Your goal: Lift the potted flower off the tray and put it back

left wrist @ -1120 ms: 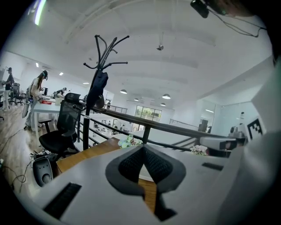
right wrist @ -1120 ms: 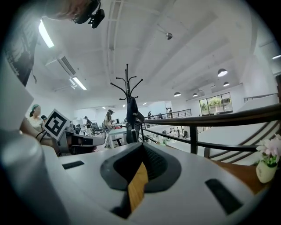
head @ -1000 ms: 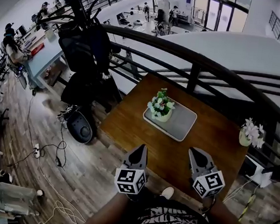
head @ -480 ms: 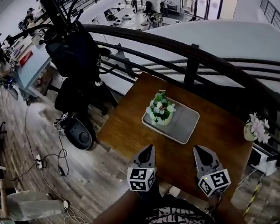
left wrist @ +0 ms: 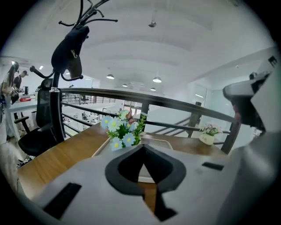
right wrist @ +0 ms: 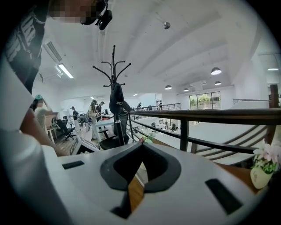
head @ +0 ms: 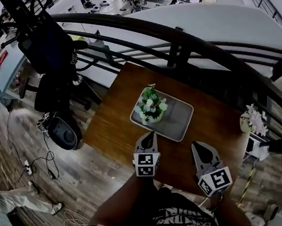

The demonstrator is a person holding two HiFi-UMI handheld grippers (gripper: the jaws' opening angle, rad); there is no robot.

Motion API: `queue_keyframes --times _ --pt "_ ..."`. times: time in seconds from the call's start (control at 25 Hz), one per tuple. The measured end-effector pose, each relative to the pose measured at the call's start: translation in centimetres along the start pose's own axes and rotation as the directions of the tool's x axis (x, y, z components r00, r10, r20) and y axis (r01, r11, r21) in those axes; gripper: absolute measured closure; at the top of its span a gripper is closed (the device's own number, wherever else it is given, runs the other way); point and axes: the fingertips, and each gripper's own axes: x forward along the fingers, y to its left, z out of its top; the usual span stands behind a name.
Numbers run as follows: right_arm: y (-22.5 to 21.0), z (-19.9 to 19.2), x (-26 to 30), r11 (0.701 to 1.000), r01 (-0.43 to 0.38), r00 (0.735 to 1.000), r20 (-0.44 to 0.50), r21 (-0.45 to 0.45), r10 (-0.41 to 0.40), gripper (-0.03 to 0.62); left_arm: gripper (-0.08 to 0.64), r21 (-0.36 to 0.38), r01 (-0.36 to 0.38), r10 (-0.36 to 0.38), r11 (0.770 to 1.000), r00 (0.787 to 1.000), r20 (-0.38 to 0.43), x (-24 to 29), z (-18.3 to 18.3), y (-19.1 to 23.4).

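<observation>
The potted flower (head: 150, 106), white and pale blue blooms in a pale pot, stands on the left part of the grey tray (head: 178, 120) on the wooden table (head: 112, 127). My left gripper (head: 149, 134) is shut and empty, its tip just short of the tray's near edge and close to the pot. In the left gripper view the flower (left wrist: 122, 130) rises just beyond the closed tips (left wrist: 143, 147), with the tray (left wrist: 163, 143) behind. My right gripper (head: 196, 146), also shut and empty, hovers over the table to the right of the tray. Its own view shows the closed tips (right wrist: 141, 145).
A second small flower pot (head: 253, 122) sits at the table's right edge, also seen as the pot (left wrist: 208, 134) and the pot (right wrist: 263, 169). A dark railing (head: 188, 40) curves behind the table. A coat stand with a black bag (head: 48, 45) and cables on the floor lie to the left.
My left gripper has come forward and down to the tray's near edge beside the pot. The right gripper has edged forward a little. Both stay shut.
</observation>
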Motion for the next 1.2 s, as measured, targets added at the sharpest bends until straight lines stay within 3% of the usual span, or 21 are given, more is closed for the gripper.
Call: queue_keyframes --times 0.12,0.24,0.56,0.96,1.2 --pt "0.3 -0.5 0.8 1.0 -0.006 1.0 -0.016 -0.009 0.006 0.594 0.56 0.018 -0.016 0.016 1.0 0.999 -0.027 2.3 -0.9 0.9" --pt "-0.1 -0.7 0.5 1.0 -0.004 0.999 -0.037 -0.017 0.004 0.594 0.443 0.031 -0.002 0.003 1.0 0.998 -0.055 4.3 -2.3 0.4" --pt "0.2 -2.8 -0.3 1.0 -0.002 0.995 -0.097 0.009 0.003 0.594 0.262 0.088 -0.046 0.051 0.995 0.997 -0.058 7.8 -3.4 2.9" --pt "-0.5 -4.1 -1.6 1.0 0.007 0.991 -0.135 0.022 -0.004 0.594 0.133 0.114 -0.044 0.052 0.993 0.996 -0.07 11.3 -3.8 4.5" --pt "-1.0 -4.6 -1.3 0.999 0.021 0.99 -0.14 0.031 -0.016 0.594 0.1 0.128 -0.04 0.05 0.991 0.996 -0.079 13.4 -3.8 4.8"
